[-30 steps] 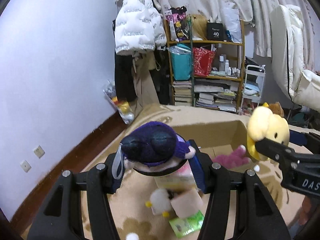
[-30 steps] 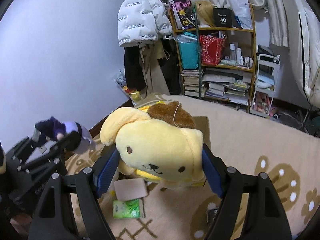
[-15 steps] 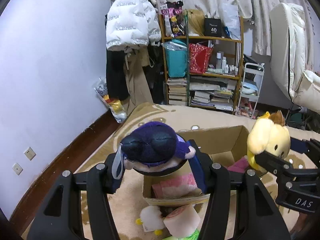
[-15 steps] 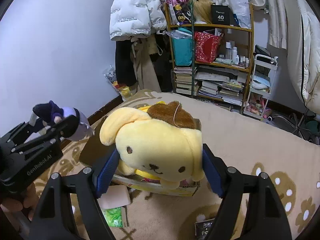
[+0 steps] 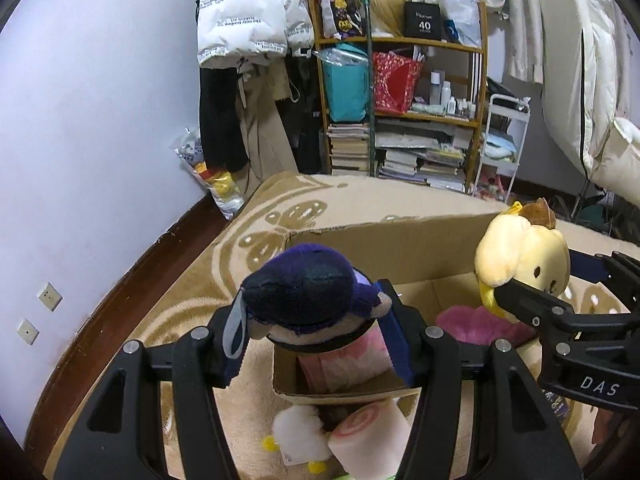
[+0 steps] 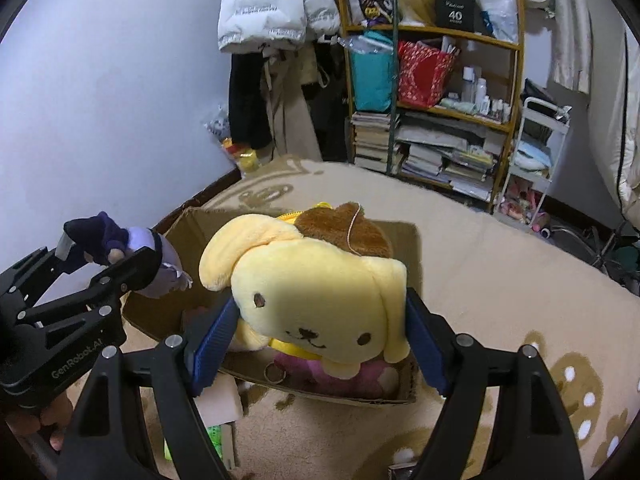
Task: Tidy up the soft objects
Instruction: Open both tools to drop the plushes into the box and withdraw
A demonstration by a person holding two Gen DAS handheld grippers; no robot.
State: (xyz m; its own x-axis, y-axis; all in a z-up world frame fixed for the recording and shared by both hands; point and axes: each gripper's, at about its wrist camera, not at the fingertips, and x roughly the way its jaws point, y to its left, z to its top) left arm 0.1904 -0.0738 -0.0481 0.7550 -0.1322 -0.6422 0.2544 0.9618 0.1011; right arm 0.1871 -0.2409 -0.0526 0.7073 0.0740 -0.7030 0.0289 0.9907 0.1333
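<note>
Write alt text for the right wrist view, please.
The right gripper clamps a yellow dog plush above an open cardboard box on a beige rug. At left, the left gripper holds a purple plush.

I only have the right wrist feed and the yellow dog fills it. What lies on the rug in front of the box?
Observer: A white plush and a pink swirl roll, against the cardboard box.
Operator: Is the left gripper gripping firmly?
Observer: The left gripper is closed on the purple plush.
Operator: Anything under it?
Observer: A pale pink item in the box's near corner.
</note>
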